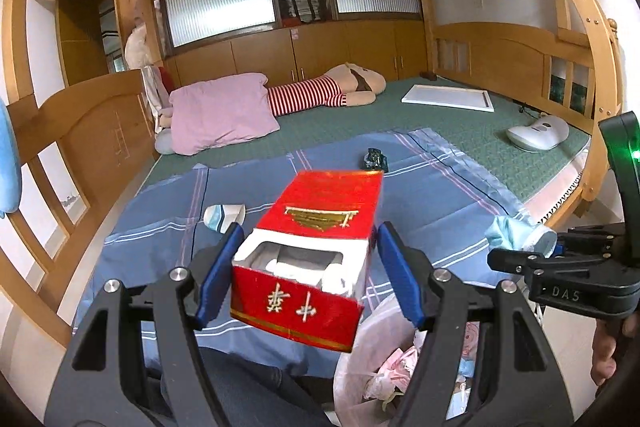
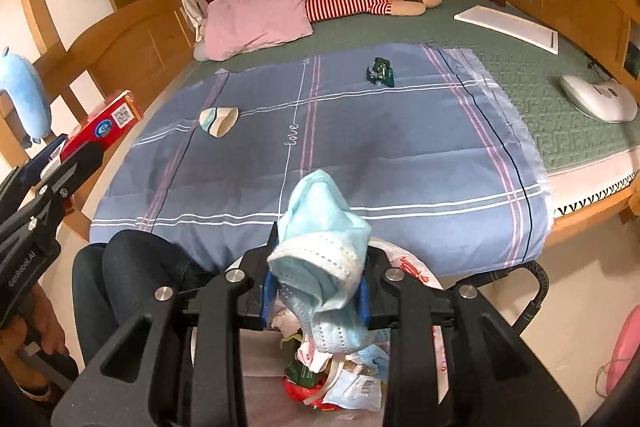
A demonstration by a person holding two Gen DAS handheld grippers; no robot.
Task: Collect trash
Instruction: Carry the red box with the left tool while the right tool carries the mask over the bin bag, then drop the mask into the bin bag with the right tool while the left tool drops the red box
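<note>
My left gripper point(image 1: 308, 279) is shut on a red tissue box point(image 1: 320, 211), which hangs in the air between the blue pads point(image 1: 218, 275), just left of the white trash bag point(image 1: 360, 359). The box also shows at the left in the right wrist view point(image 2: 104, 123). My right gripper point(image 2: 316, 291) is shut on a crumpled light-blue face mask point(image 2: 320, 227), directly over the open trash bag point(image 2: 404, 263) with several scraps inside. On the blue checked sheet point(image 2: 400, 155) lie a crushed paper cup point(image 2: 219, 121) and a dark green wrapper point(image 2: 380, 71).
A pink pillow point(image 2: 256, 19), a striped plush toy point(image 2: 360, 1), a white board point(image 2: 508, 23) and a white device point(image 2: 600, 99) lie on the green mattress. A wooden bunk frame point(image 1: 576, 27) surrounds the bed. The person's dark-trousered legs point(image 2: 132, 279) are beside the bag.
</note>
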